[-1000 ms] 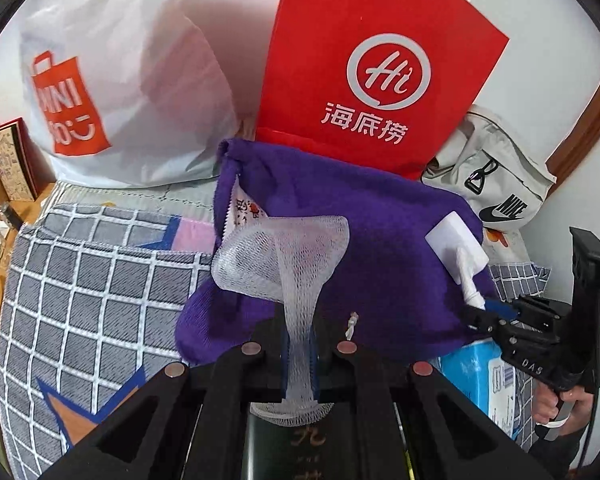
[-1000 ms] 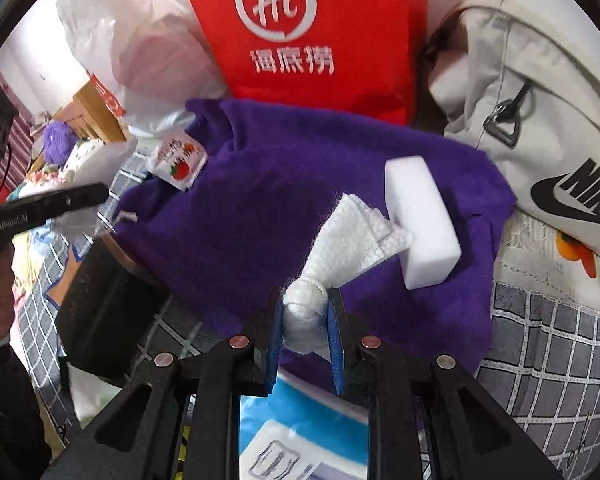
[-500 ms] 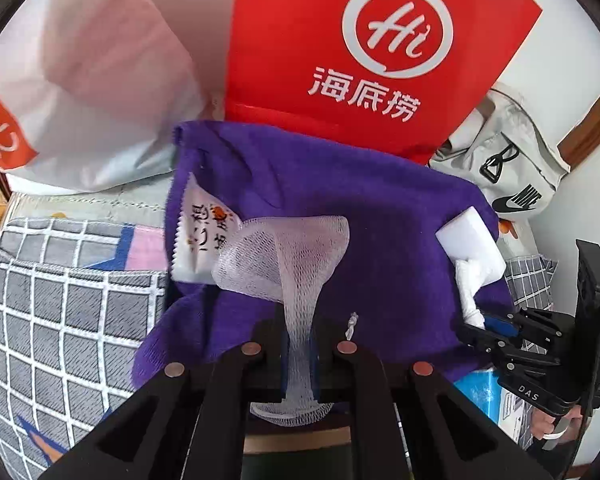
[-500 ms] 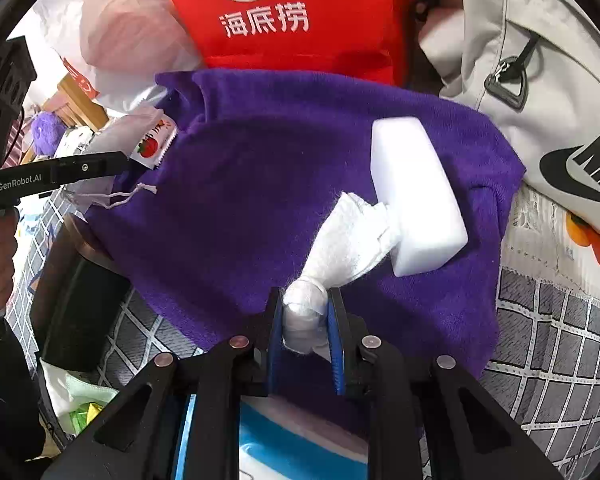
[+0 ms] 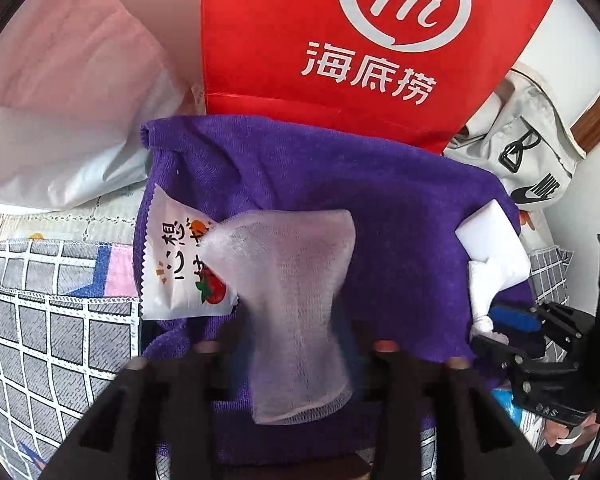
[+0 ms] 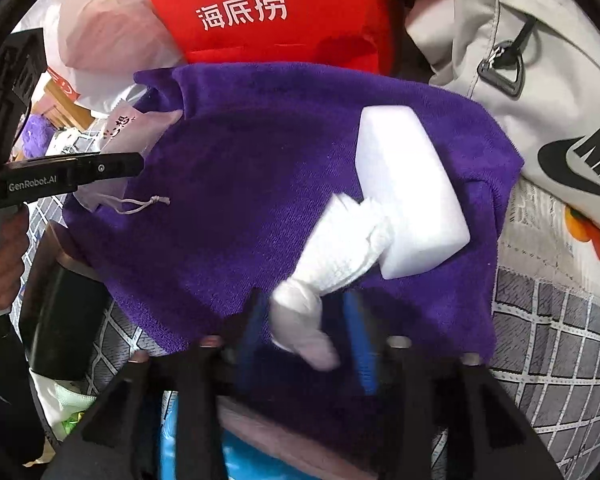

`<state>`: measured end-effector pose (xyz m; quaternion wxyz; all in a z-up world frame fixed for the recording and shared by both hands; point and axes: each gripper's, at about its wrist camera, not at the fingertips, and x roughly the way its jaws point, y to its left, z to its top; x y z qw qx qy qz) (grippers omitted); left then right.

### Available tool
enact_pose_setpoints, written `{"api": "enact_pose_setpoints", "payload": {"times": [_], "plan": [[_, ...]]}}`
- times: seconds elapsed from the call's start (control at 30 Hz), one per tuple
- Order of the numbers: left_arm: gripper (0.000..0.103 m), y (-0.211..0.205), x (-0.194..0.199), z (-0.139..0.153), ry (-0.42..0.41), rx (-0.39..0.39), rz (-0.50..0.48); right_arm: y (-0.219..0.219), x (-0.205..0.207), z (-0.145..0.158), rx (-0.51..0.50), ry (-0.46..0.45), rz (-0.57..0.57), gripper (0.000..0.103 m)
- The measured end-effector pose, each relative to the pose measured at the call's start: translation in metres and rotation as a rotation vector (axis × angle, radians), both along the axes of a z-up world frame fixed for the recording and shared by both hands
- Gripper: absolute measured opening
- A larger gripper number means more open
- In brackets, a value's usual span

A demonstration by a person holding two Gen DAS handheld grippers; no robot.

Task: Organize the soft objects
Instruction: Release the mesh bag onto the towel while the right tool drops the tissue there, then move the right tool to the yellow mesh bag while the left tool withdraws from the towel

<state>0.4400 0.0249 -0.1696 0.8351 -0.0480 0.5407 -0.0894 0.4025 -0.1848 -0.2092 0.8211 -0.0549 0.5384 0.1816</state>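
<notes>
Soft objects gathered on a deep purple terry towel (image 5: 380, 208) spread over a grey and white checked bed cover (image 5: 52, 344): a white open-weave mesh pouch (image 5: 296, 304), a twisted white paper cloth (image 6: 336, 252), a white rectangular foam block (image 6: 408, 196) and a small white printed sachet with a tomato picture (image 5: 180, 276).

Left tongs (image 5: 296, 344): jaws opening, the mesh pouch between them but no longer pinched. The pouch's long axis runs near to far, straight along the tongs' line; its narrow near end lies between the jaws and its wide end fans out far over the towel, overlapping the sachet at its left.

Right tongs (image 6: 304, 332): jaws opening, blue pads standing clear on either side of the cloth's knotted near end. The cloth lies obliquely, near-left to far-right, its far end touching the near corner of the foam block.

Each item therefore lies directly ahead of the tongs nearest it, the pouch at the towel's left, the cloth and block at its right. Judged from this, both pieces are being released onto the towel, and the next withdrawal should run back along each item's axis so as not to drag it.

Behind the towel: a red paper carrier bag (image 5: 360, 40), a white plastic bag (image 5: 60, 100), a pale canvas bag (image 6: 540, 80).
</notes>
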Motion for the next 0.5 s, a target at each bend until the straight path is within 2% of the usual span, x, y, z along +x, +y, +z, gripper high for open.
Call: {"api": "enact_pose_setpoints", "payload": {"times": [0.13,0.3,0.5], "plan": [[0.058,-0.004,0.001,0.003,-0.009,0.011,-0.001,-0.003,-0.003,0.008,0.022,-0.013,-0.007,0.068],[0.06,0.0,-0.007,0.014,-0.021,0.033,0.012,-0.005,-0.013,0.025,0.057,-0.05,-0.029,0.07],[0.06,0.009,-0.037,0.043,-0.095,0.036,0.04,-0.01,-0.041,0.053,0.145,-0.145,-0.073,0.07]]}}
